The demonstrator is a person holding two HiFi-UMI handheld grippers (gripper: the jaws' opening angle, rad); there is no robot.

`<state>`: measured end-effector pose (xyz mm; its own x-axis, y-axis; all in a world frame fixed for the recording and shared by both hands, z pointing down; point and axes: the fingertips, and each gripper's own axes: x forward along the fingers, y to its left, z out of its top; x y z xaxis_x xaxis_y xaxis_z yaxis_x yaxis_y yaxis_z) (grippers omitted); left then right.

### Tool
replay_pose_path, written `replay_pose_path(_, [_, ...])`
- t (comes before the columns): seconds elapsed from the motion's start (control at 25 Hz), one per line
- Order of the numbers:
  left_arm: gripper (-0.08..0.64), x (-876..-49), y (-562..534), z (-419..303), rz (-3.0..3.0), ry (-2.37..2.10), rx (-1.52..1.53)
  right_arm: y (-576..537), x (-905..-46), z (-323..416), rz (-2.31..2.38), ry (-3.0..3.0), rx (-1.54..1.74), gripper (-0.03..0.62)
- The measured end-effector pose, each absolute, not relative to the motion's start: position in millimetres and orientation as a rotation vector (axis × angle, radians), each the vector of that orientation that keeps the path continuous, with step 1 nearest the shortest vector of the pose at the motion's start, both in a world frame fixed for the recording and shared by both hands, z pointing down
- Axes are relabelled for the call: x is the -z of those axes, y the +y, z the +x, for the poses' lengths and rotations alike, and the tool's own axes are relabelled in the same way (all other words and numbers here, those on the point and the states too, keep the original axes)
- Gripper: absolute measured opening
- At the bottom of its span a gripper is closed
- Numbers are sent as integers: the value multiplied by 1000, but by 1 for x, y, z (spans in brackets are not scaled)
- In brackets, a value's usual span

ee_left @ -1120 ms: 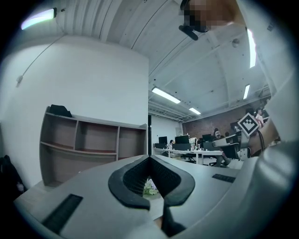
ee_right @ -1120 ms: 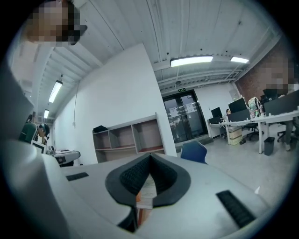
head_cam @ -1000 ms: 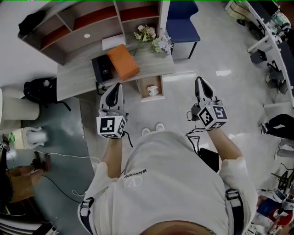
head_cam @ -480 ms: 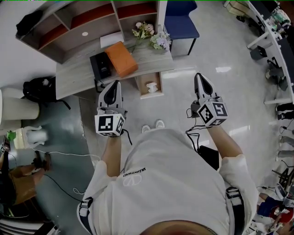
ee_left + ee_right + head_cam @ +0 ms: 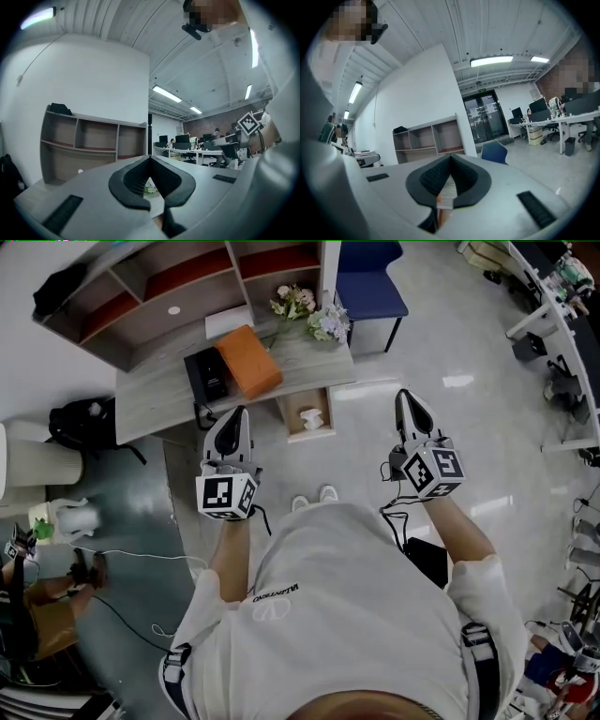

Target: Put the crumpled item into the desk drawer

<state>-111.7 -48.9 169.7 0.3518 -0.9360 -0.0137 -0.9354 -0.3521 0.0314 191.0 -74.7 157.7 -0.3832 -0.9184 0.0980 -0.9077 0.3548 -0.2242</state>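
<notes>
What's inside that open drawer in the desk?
A white crumpled item sits in the drawer. The drawer's back part is covered by the desk top, so anything there is hidden.

The person's white shirt (image 5: 328, 615) carries one short line of dark print (image 5: 275, 594). It appears to read "VALENTINO". No other lettering is legible.
</notes>
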Motion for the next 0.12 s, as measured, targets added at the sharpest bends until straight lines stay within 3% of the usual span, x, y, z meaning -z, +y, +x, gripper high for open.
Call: replay_pose_path(0.12, [0, -171, -49, -112, 2568, -1778, 41, -75, -158, 190, -1716, 2552, 374, -5])
